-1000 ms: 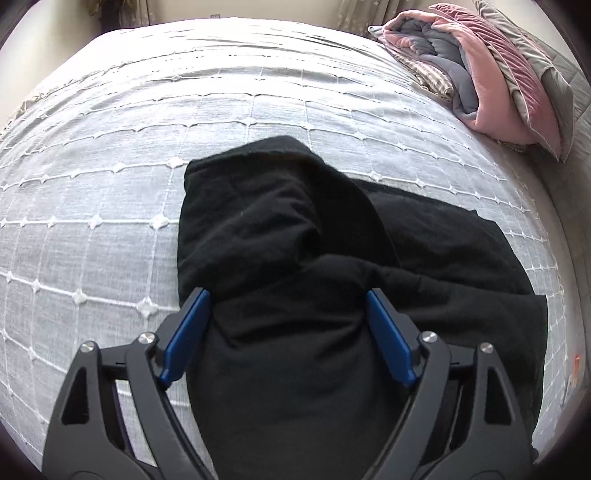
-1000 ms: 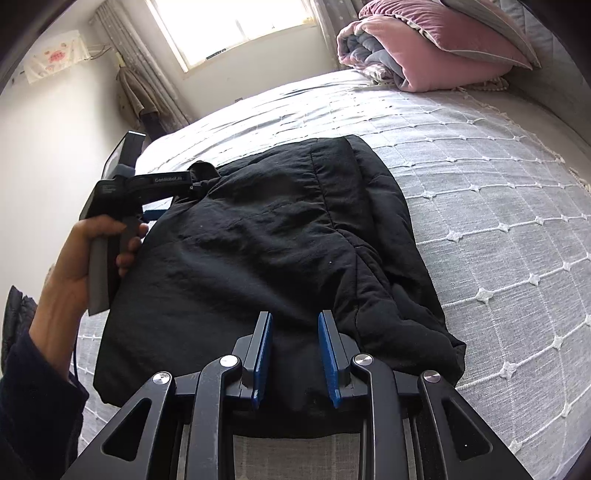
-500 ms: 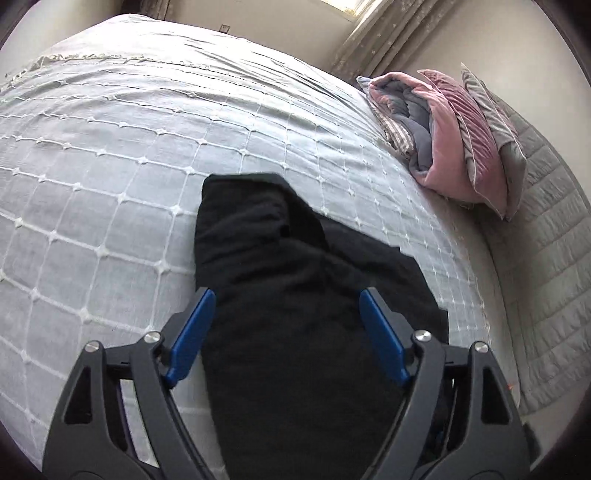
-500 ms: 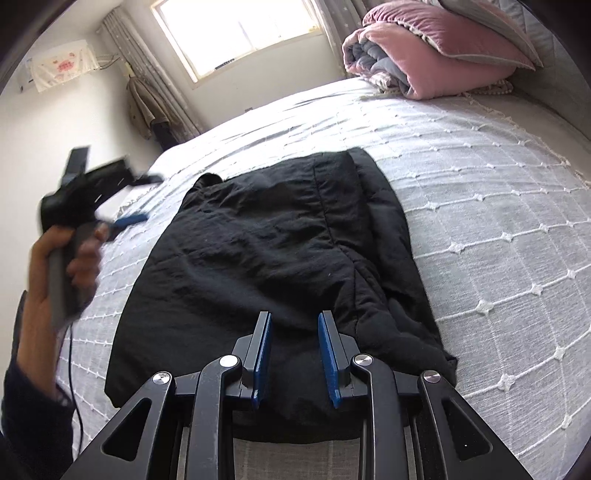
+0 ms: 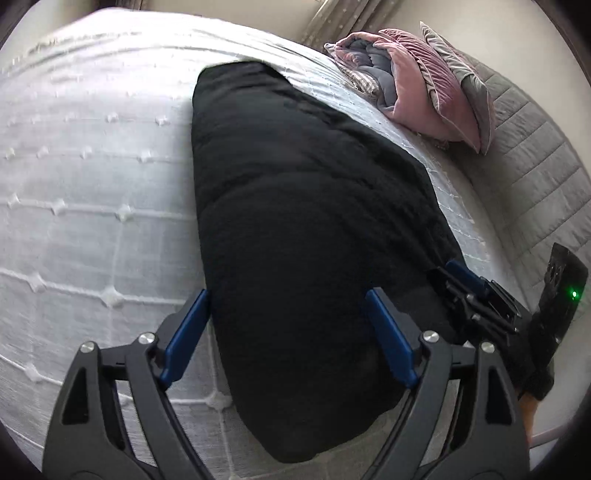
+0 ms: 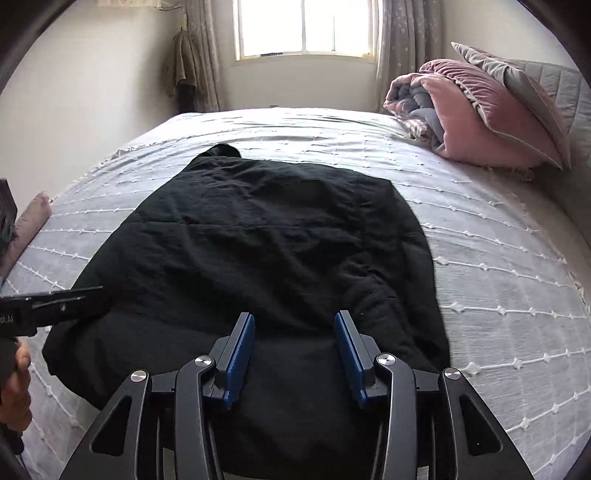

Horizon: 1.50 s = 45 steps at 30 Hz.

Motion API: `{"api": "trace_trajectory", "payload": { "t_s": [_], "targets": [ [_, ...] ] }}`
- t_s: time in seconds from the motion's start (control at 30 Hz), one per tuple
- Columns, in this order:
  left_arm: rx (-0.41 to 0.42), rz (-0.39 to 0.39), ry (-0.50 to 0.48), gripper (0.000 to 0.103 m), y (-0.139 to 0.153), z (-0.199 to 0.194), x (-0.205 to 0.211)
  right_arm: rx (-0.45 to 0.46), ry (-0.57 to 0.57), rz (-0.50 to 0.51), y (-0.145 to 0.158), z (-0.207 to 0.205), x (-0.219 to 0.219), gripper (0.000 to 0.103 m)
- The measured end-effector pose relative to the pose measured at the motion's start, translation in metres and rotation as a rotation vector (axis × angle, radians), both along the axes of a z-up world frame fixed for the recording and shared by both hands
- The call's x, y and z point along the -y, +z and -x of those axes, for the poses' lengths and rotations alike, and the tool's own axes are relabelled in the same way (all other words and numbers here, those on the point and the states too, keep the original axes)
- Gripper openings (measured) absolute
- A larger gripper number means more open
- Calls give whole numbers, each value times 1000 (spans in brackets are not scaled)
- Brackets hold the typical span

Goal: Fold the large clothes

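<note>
A black padded garment (image 5: 314, 221) lies folded on the white bedspread (image 5: 92, 184). My left gripper (image 5: 286, 295) hangs over its near end, jaws wide and still opening. Cloth shows between them but the pads do not press it. In the right wrist view the same garment (image 6: 277, 240) stretches away from me. My right gripper (image 6: 294, 317) is over its near hem with jaws opening. Fabric lies between the pads, free of them. The right gripper (image 5: 461, 277) shows at the garment's right edge, and the left gripper (image 6: 74, 297) reaches in from the left, held by a hand (image 6: 14, 369).
A rolled pink quilt (image 6: 480, 122) and a grey pillow (image 6: 517, 74) are stacked at the head of the bed against the grey headboard (image 5: 535, 166). A window (image 6: 303, 26) is in the far wall. A small cushion (image 6: 33, 218) lies at the left bed edge.
My right jaws have let go of the hem and spread apart, and that wrist has rolled. The left gripper has swung from the garment's far side round to its near end.
</note>
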<state>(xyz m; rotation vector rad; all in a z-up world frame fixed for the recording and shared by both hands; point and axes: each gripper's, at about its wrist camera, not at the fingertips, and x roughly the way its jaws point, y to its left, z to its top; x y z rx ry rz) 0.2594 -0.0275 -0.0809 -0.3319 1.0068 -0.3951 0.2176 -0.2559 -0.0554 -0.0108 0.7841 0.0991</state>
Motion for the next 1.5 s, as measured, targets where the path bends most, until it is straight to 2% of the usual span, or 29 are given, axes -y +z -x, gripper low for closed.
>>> {"api": "trace_trajectory", "payload": {
  "t_s": [0.1, 0.13, 0.17, 0.2, 0.27, 0.4, 0.47, 0.53, 0.7, 0.8, 0.97, 1.03, 1.07, 1.13, 1.2, 1.3, 1.4, 1.5],
  "targets": [
    [-72, 113, 4, 87, -2, 2, -14, 8, -39, -1, -3, 3, 24, 42],
    [-70, 122, 9, 87, -1, 6, -16, 9, -73, 9, -3, 3, 30, 49],
    [-56, 119, 8, 87, 3, 9, -19, -5, -142, 46, -4, 1, 39, 62],
    [-45, 106, 1, 87, 5, 11, -20, -7, -179, 19, -4, 0, 49, 77],
    [-40, 101, -4, 87, 6, 12, -23, -22, -226, -146, -4, 1, 74, 77],
    [-126, 239, 23, 87, -9, 4, -31, -63, -262, -381, -7, 5, 105, 83],
    [-148, 279, 17, 88, -15, 3, -31, -108, -248, -532, -18, 3, 116, 84],
    [-152, 283, 4, 90, -20, 1, -24, -169, -257, -634, -35, 0, 124, 85],
    [-182, 287, -7, 97, -30, -4, -7, -234, -265, -812, -63, -5, 134, 90],
    [-209, 315, -8, 99, -37, -6, 0, -254, -274, -858, -68, -7, 135, 90],
    [-176, 273, 1, 99, -35, -4, 9, -259, -262, -809, -70, -14, 125, 89],
    [-146, 242, 7, 92, -33, -2, 12, -259, -237, -793, -70, -15, 117, 75],
    [-129, 225, 9, 86, -31, 0, 14, -253, -247, -767, -67, -15, 113, 71],
    [-95, 189, 10, 74, -26, 2, 14, -235, -239, -696, -53, -14, 104, 54],
    [-72, 169, 16, 62, -19, 4, 16, -174, -209, -630, -28, -11, 93, 48],
    [-30, 147, 31, 55, -6, 9, 24, -82, -173, -519, 5, 1, 77, 43],
    [-17, 181, 17, 54, -2, 11, 45, 7, -167, -440, 32, 15, 76, 41],
    [-6, 224, -31, 54, 3, 16, 77, 95, -202, -403, 55, 40, 100, 40]
  ]
}}
